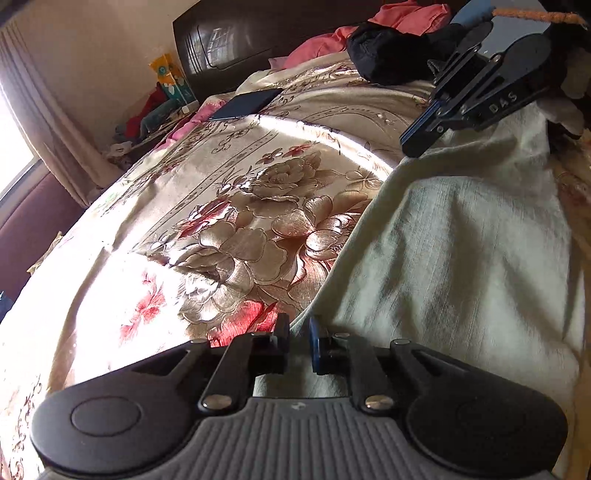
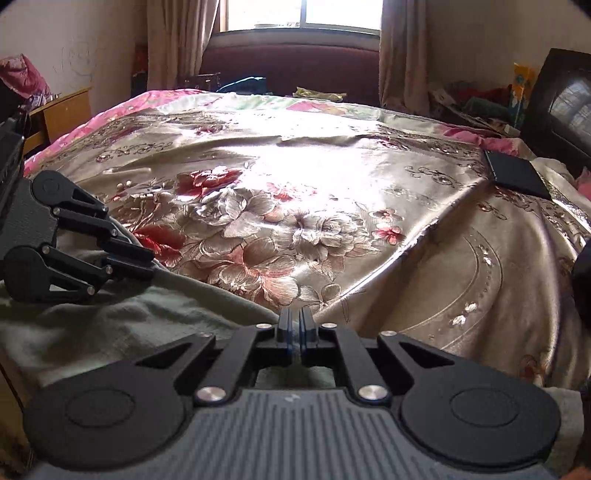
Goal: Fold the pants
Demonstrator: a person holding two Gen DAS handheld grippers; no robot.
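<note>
Pale green pants lie on the flowered bedspread, filling the right half of the left wrist view. My left gripper is at their near edge, its jaws drawn close with the cloth pinched between them. At the pants' far corner, my right gripper is shut on the fabric. In the right wrist view the pants spread low on the left. There the right gripper has its fingers almost touching on a thin layer of cloth, and the left gripper grips the edge further left.
A dark flat slab lies on the bedspread near the headboard. A black garment and pink cloth are piled beyond the pants. A wooden nightstand and a window stand past the bed.
</note>
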